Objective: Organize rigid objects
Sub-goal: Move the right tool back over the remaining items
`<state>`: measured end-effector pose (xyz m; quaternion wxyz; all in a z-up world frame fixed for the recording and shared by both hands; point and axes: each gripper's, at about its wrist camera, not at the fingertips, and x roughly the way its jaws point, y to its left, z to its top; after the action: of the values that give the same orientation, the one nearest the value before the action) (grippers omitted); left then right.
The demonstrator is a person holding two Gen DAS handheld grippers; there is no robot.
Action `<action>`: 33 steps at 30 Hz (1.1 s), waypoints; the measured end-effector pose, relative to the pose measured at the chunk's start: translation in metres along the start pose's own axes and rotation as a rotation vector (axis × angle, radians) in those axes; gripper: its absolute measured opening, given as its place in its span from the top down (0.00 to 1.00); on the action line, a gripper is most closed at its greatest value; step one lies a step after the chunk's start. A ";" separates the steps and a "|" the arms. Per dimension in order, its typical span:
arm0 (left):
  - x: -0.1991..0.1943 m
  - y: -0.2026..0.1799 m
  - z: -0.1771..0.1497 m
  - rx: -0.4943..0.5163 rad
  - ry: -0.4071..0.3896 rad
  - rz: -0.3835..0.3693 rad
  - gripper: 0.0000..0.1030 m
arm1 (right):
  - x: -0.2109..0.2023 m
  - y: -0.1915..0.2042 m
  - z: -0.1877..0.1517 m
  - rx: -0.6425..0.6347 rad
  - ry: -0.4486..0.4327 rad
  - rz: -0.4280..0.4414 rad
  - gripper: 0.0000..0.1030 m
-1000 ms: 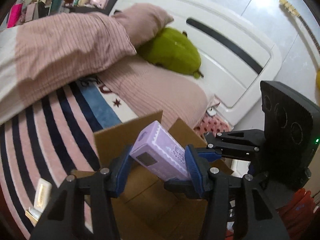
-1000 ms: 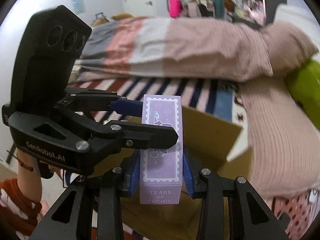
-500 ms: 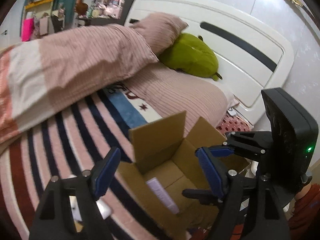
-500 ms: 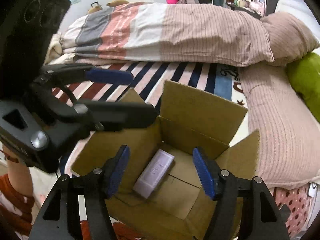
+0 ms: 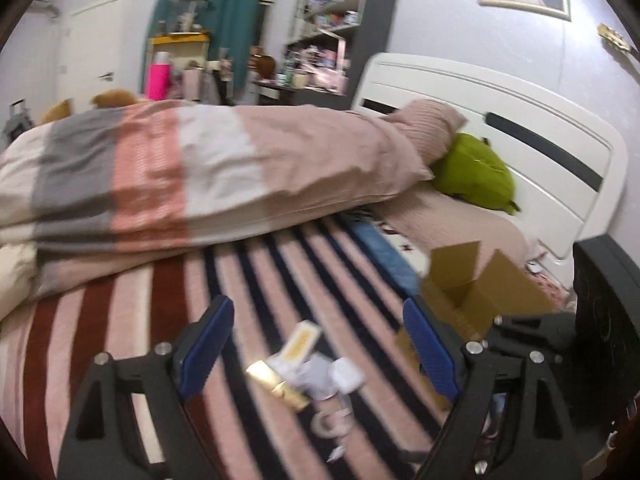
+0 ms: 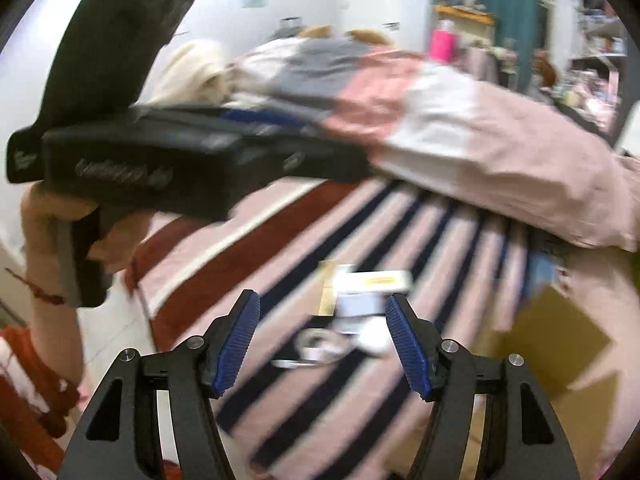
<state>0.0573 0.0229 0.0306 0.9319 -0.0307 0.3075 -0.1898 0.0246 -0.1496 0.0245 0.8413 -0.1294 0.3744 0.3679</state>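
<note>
My left gripper [image 5: 316, 344] and right gripper [image 6: 324, 344] both hang spread and empty; the small boxes [image 5: 296, 346] lie on the striped bed [image 5: 120, 320] at twelve o'clock, the carton [image 5: 480, 284] at two. They look light, stiff and slick — I'd pinch the flat long sides of the gold box [image 5: 276, 384].

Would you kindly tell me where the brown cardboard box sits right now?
The brown cardboard box sits at the right in both wrist views, on the striped bedspread, beside the white headboard.

Left wrist view looked forward between its fingers, from above the striped bedspread [image 5: 280, 280] toward the headboard [image 5: 500, 108]. Right wrist view faced across the bed from close above. Both shared the small items [image 5: 312, 364] [image 6: 360, 296] and cardboard box [image 5: 480, 284] [image 6: 560, 340].
</note>
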 end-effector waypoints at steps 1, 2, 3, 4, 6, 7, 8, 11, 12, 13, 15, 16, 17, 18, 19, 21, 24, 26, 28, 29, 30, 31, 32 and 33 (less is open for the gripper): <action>-0.003 0.011 -0.012 -0.016 -0.003 0.018 0.17 | 0.009 0.008 0.000 -0.006 0.010 0.029 0.39; -0.003 0.018 -0.023 -0.026 0.000 0.030 0.17 | 0.022 0.018 -0.002 -0.009 0.026 0.064 0.39; -0.003 0.024 -0.031 -0.035 0.005 0.041 0.17 | 0.030 0.023 -0.004 -0.005 0.038 0.082 0.39; -0.002 0.032 -0.045 -0.046 0.017 0.058 0.17 | 0.039 0.027 -0.007 0.006 0.054 0.093 0.39; 0.000 0.043 -0.067 -0.063 0.039 0.077 0.17 | 0.063 0.026 -0.019 0.055 0.103 0.110 0.39; 0.002 0.048 -0.080 -0.075 0.051 0.080 0.17 | 0.073 0.024 -0.024 0.077 0.122 0.108 0.39; 0.004 0.050 -0.088 -0.083 0.060 0.079 0.17 | 0.082 0.023 -0.029 0.091 0.164 0.093 0.39; 0.009 0.057 -0.112 -0.114 0.094 0.073 0.17 | 0.108 0.020 -0.045 0.048 0.200 0.027 0.39; 0.009 0.058 -0.118 -0.123 0.101 0.073 0.17 | 0.119 0.018 -0.049 0.040 0.215 0.013 0.39; 0.009 0.059 -0.124 -0.134 0.102 0.073 0.17 | 0.127 0.014 -0.052 0.046 0.227 0.008 0.39; 0.009 0.059 -0.130 -0.148 0.106 0.066 0.17 | 0.142 0.002 -0.057 0.070 0.259 0.012 0.39; 0.011 0.059 -0.132 -0.153 0.110 0.061 0.17 | 0.149 -0.002 -0.060 0.073 0.277 0.002 0.39; 0.012 0.059 -0.132 -0.156 0.112 0.059 0.17 | 0.152 -0.006 -0.061 0.072 0.283 -0.003 0.39; 0.014 0.059 -0.133 -0.158 0.116 0.059 0.17 | 0.155 -0.009 -0.063 0.072 0.285 -0.006 0.39; 0.014 0.059 -0.134 -0.159 0.118 0.059 0.17 | 0.157 -0.012 -0.066 0.079 0.287 0.001 0.39; 0.017 0.057 -0.133 -0.160 0.121 0.054 0.17 | 0.159 -0.018 -0.071 0.096 0.289 0.014 0.39; 0.018 0.052 -0.131 -0.156 0.118 0.040 0.17 | 0.161 -0.019 -0.079 0.082 0.308 -0.004 0.41; 0.018 0.050 -0.130 -0.154 0.118 0.038 0.17 | 0.160 -0.020 -0.083 0.083 0.306 -0.001 0.41; 0.019 0.049 -0.129 -0.149 0.120 0.042 0.17 | 0.158 -0.023 -0.082 0.091 0.294 0.001 0.41; 0.019 0.049 -0.128 -0.147 0.121 0.043 0.17 | 0.157 -0.023 -0.082 0.098 0.285 0.004 0.41; 0.019 0.048 -0.128 -0.147 0.121 0.044 0.17 | 0.155 -0.024 -0.081 0.102 0.277 0.010 0.41; 0.019 0.048 -0.128 -0.150 0.121 0.041 0.17 | 0.155 -0.025 -0.081 0.102 0.272 0.015 0.41; 0.019 0.048 -0.127 -0.153 0.121 0.038 0.17 | 0.155 -0.025 -0.080 0.101 0.264 0.021 0.41; 0.019 0.048 -0.127 -0.154 0.121 0.037 0.17 | 0.155 -0.024 -0.079 0.093 0.254 0.024 0.45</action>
<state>0.0135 0.0676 -0.0913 0.9098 -0.0852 0.3775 -0.1499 0.0688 -0.1241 -0.1431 0.7876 -0.1315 0.4961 0.3409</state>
